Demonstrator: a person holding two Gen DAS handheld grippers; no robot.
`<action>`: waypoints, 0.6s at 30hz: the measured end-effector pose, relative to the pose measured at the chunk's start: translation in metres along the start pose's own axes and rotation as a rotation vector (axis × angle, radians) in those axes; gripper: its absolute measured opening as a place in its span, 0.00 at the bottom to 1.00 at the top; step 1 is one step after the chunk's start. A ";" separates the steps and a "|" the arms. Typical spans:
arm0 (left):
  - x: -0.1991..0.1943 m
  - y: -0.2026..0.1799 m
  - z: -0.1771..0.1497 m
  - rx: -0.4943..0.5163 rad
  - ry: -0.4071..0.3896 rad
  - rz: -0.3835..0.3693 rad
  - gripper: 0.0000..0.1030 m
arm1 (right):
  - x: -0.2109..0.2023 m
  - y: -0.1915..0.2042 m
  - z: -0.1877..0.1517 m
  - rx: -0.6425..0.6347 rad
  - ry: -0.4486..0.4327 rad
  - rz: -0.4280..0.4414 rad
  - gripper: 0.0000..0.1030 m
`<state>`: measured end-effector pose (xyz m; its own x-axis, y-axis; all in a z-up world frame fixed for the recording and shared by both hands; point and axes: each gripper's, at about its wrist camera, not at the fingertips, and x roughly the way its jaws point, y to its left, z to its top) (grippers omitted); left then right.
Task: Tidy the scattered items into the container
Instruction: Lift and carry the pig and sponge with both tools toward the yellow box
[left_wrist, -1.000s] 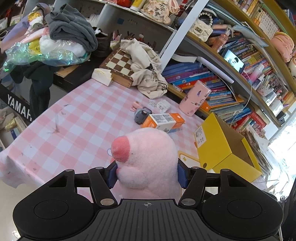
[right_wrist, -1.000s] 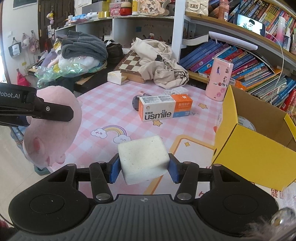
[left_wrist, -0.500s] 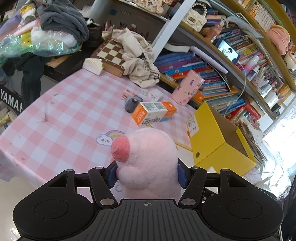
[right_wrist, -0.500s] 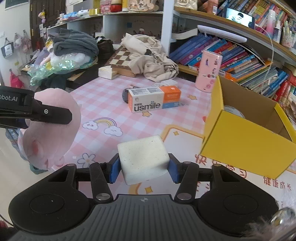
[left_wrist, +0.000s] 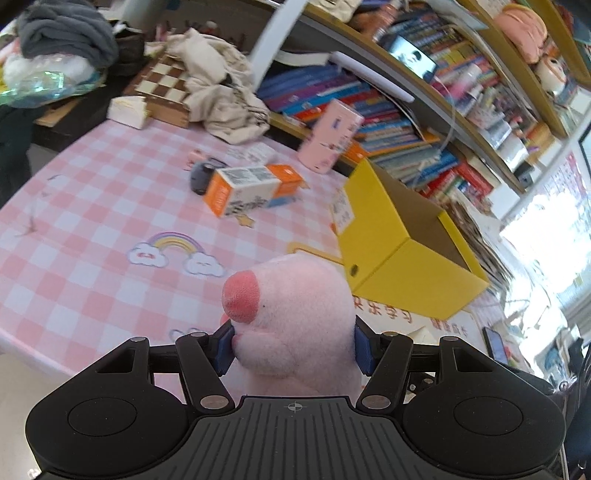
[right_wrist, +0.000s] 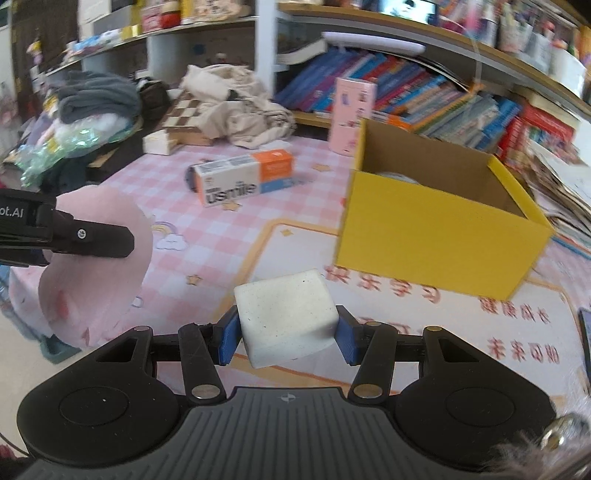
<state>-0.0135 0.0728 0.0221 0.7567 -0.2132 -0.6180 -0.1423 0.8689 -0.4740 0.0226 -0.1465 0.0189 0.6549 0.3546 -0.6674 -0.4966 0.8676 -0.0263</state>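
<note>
Pink checkered desk (left_wrist: 92, 206) with rainbow doodles, crammed bookshelves (right_wrist: 424, 96) behind. Left gripper (left_wrist: 293, 345) is clamped on the pink plush (left_wrist: 295, 314), snout aimed left. Right gripper (right_wrist: 286, 338) squeezes a white sponge block (right_wrist: 286, 317), held above the desk. Open yellow box (right_wrist: 436, 225) sits ahead; usmile carton (right_wrist: 243, 179) lies flat, long side running left-right.

Bright daylight floods both views; a window (left_wrist: 546, 221) blows out white at the left wrist view's right edge. Motion blur smears the bookshelves (right_wrist: 424, 92), and fisheye distortion bends the edges.
</note>
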 end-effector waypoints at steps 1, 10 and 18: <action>0.002 -0.003 0.000 0.004 0.005 -0.006 0.59 | -0.002 -0.003 -0.002 0.007 0.003 -0.009 0.48; 0.022 -0.033 -0.006 0.068 0.062 -0.083 0.59 | -0.020 -0.032 -0.018 0.074 0.011 -0.096 0.48; 0.037 -0.059 -0.012 0.121 0.108 -0.130 0.59 | -0.033 -0.055 -0.030 0.134 0.014 -0.156 0.48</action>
<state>0.0151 0.0086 0.0201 0.6903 -0.3679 -0.6230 0.0351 0.8771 -0.4791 0.0113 -0.2165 0.0195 0.7094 0.2079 -0.6735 -0.3085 0.9507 -0.0314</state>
